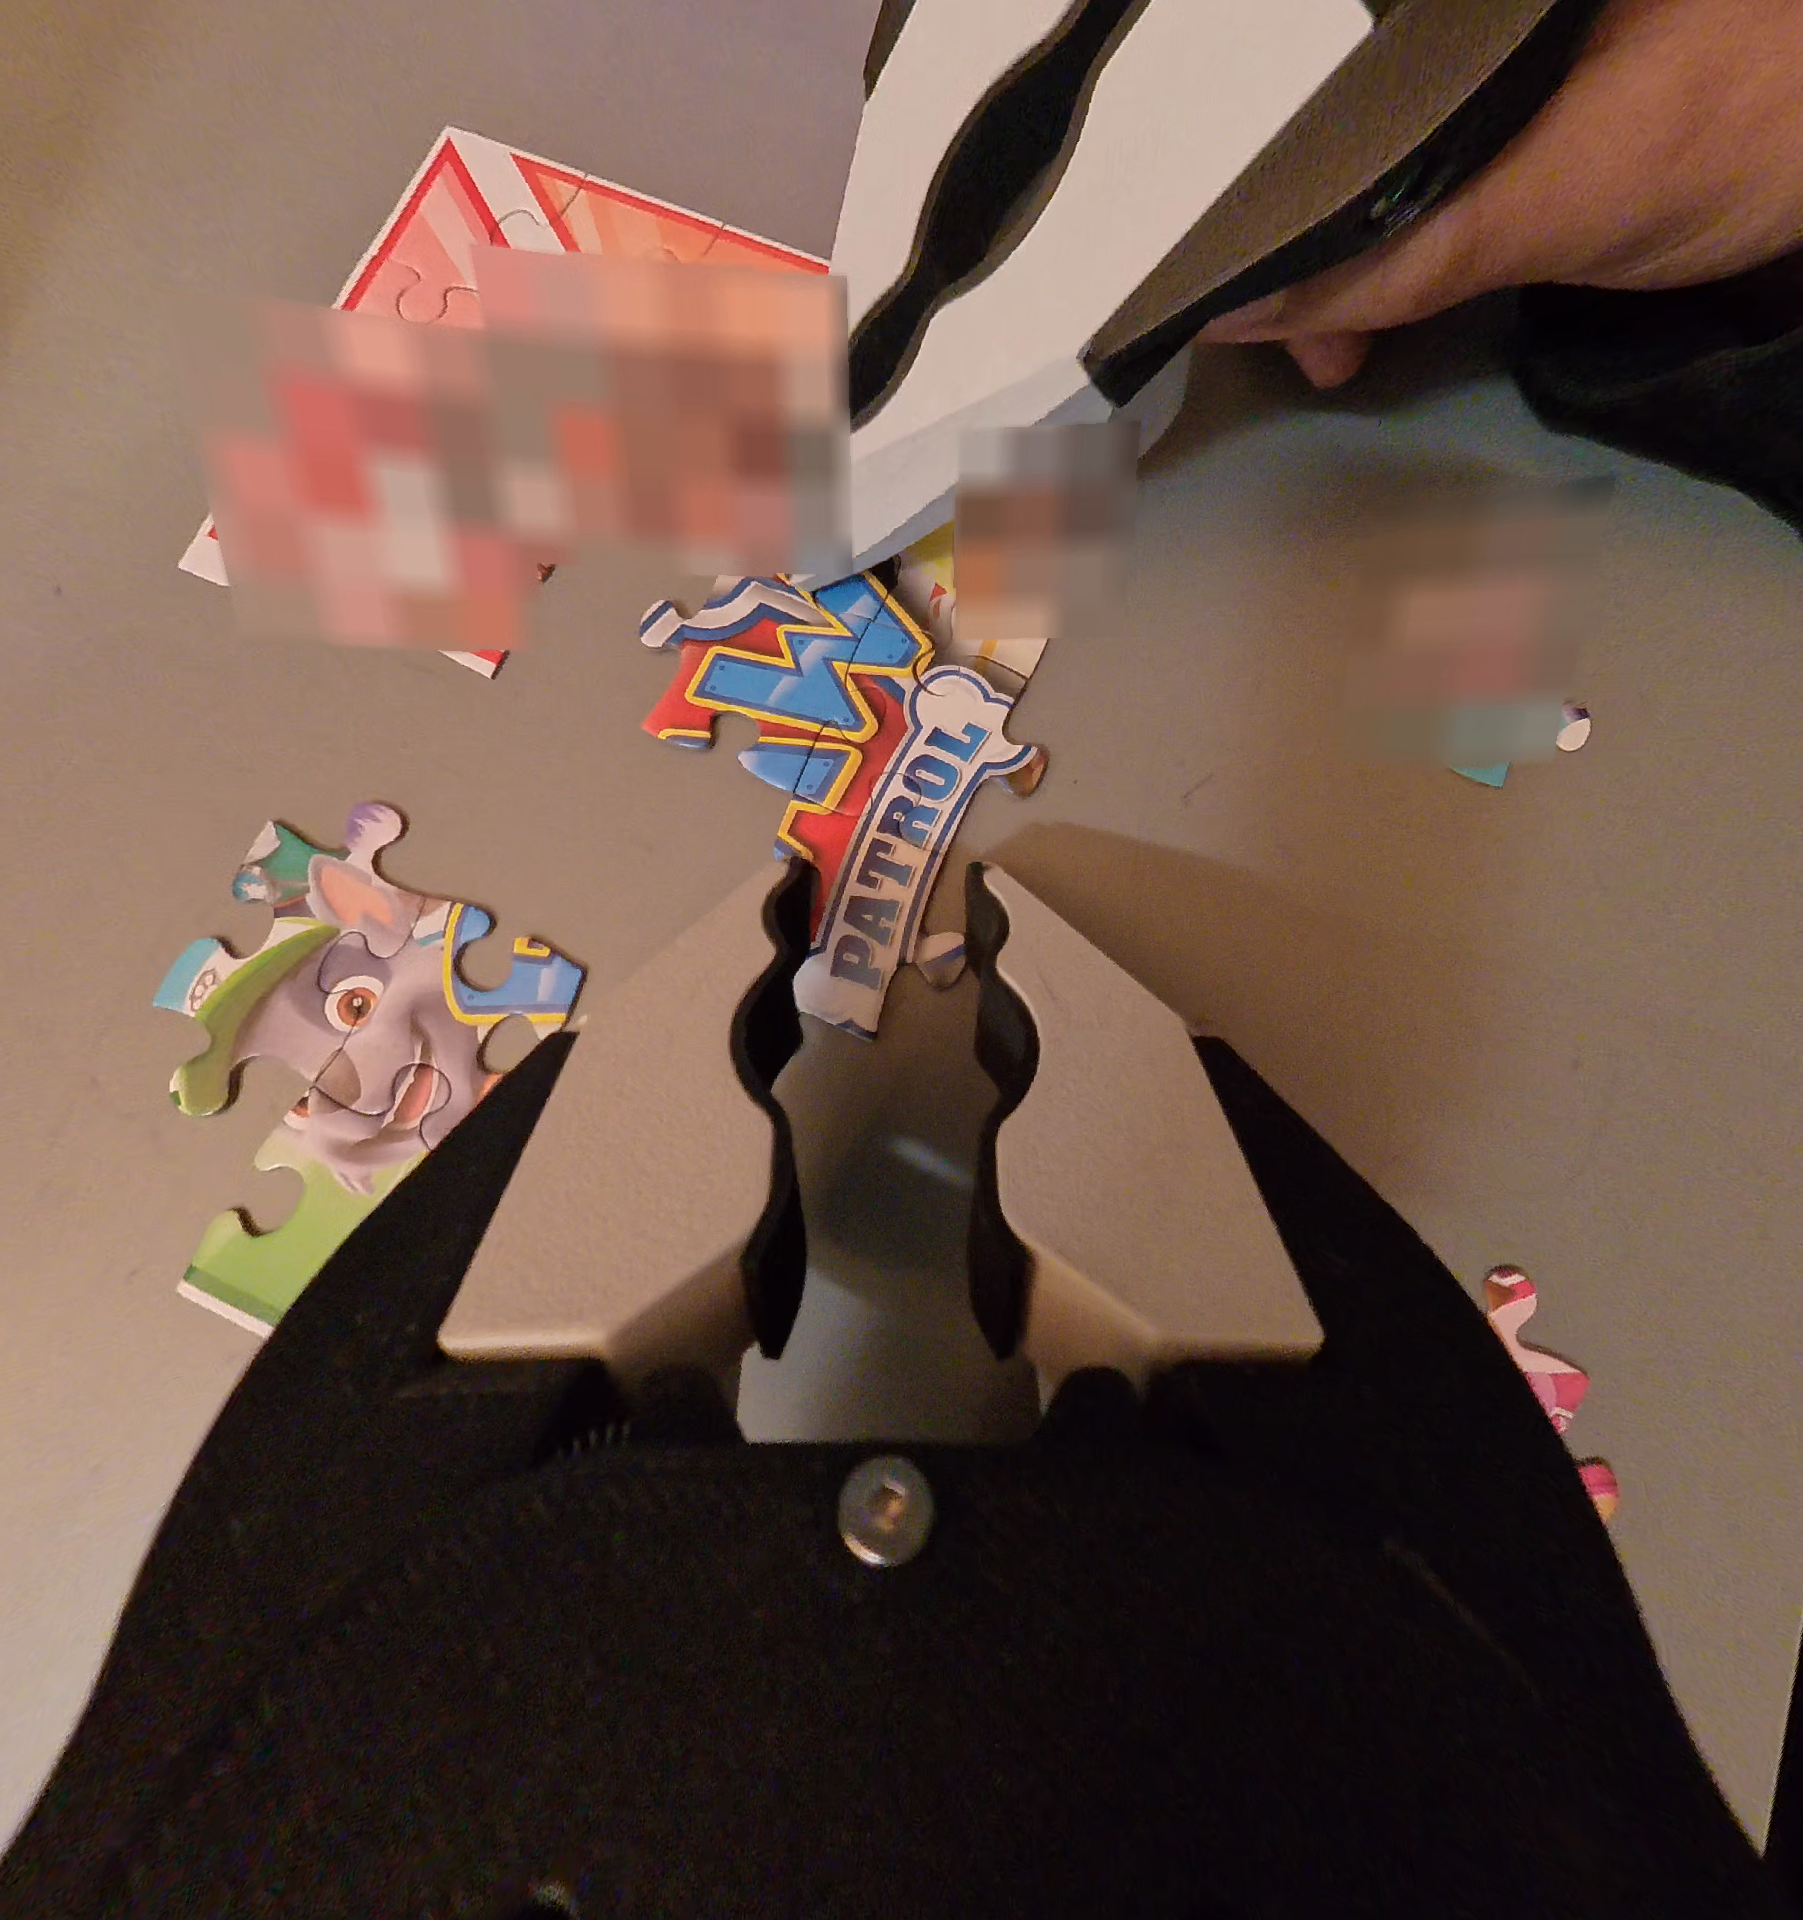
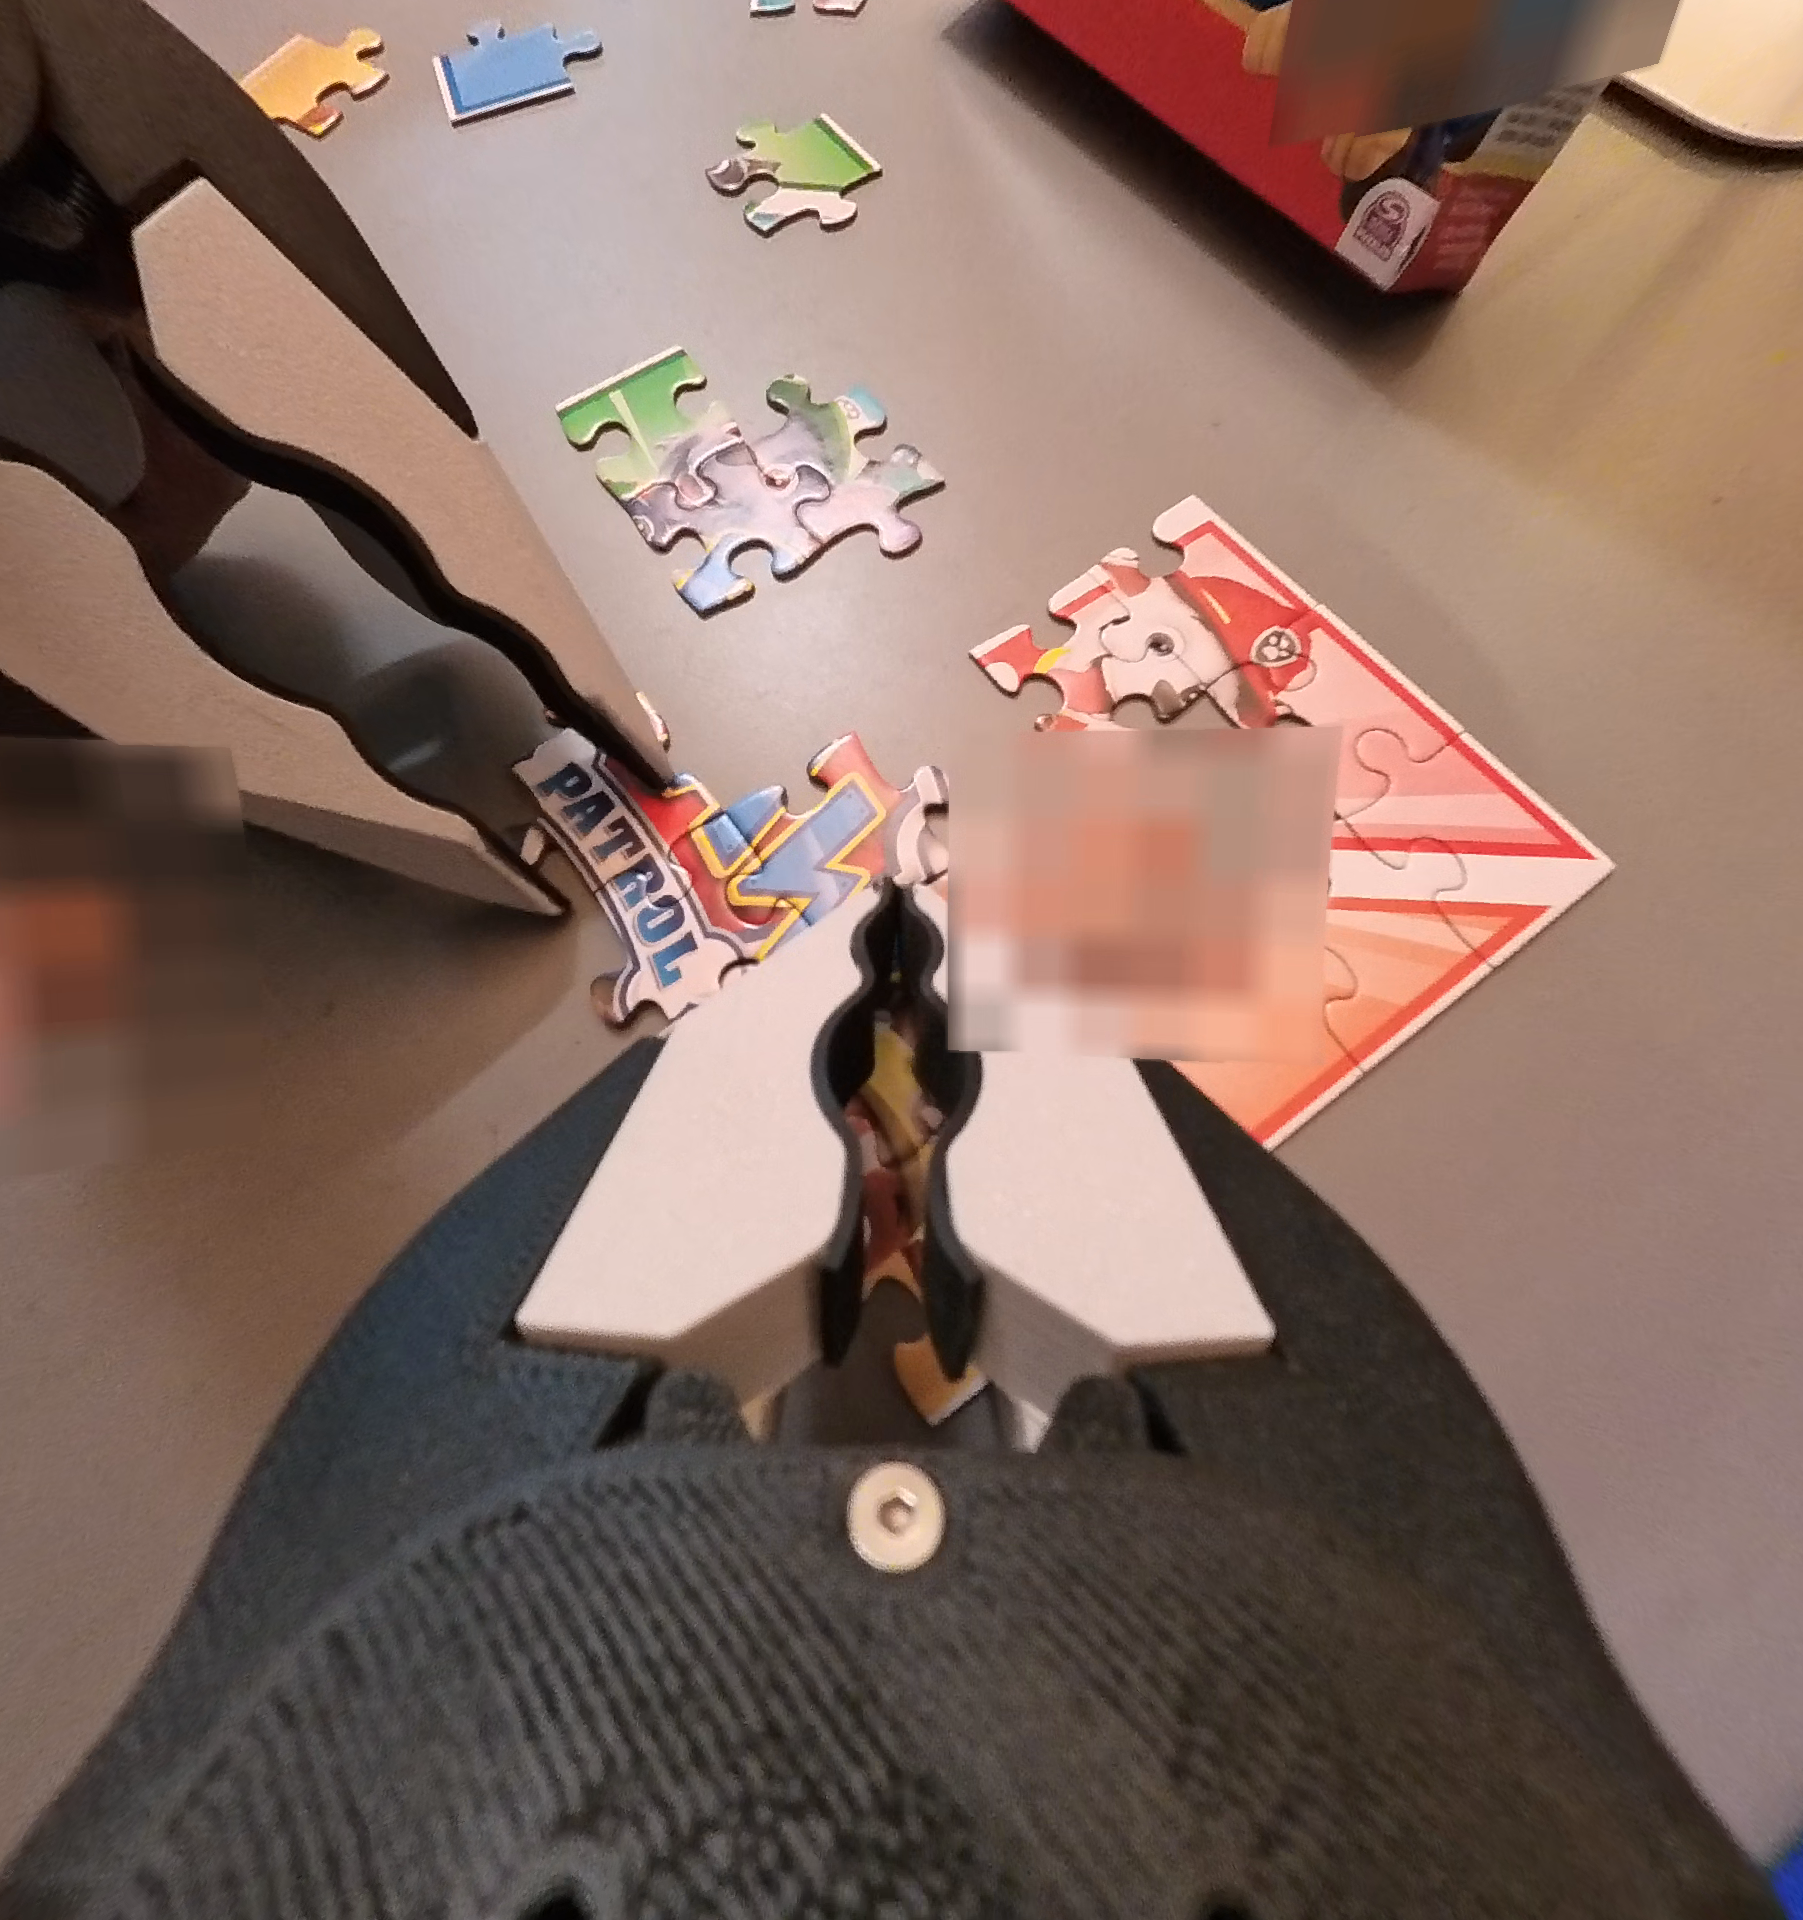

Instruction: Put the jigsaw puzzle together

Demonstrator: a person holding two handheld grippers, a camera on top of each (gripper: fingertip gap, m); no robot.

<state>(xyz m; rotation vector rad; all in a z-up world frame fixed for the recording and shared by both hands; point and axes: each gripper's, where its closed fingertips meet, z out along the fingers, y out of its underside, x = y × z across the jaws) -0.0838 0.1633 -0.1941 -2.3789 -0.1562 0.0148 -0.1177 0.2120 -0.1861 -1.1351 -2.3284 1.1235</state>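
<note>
A joined cluster of red, blue and yellow logo puzzle pieces (image 1: 803, 707) lies on the grey table (image 1: 1396, 935). My left gripper (image 1: 881, 883) is shut on its near end, a white and blue lettered piece (image 1: 907, 831). One pad touches the piece's left edge and the other its small side tab. The right wrist view shows the same grip (image 2: 596, 810) on the lettered piece (image 2: 606, 862). My right gripper (image 2: 897, 904) is shut on a thin puzzle piece with yellow and brown print (image 2: 892, 1081), held edgewise at the far end of the cluster (image 2: 741, 842). It enters the left wrist view from above (image 1: 871, 395).
A red-bordered assembled section (image 2: 1448, 831) lies right of the cluster. A grey animal cluster (image 2: 762, 478) lies beyond it. A red puzzle box (image 2: 1240, 135) stands at the back right. Loose pieces (image 2: 803, 171) (image 2: 512, 68) lie farther off. A pink piece (image 1: 1541, 1382) lies near my left gripper. The left gripper's tips are roughly 7 centimetres from the right gripper's.
</note>
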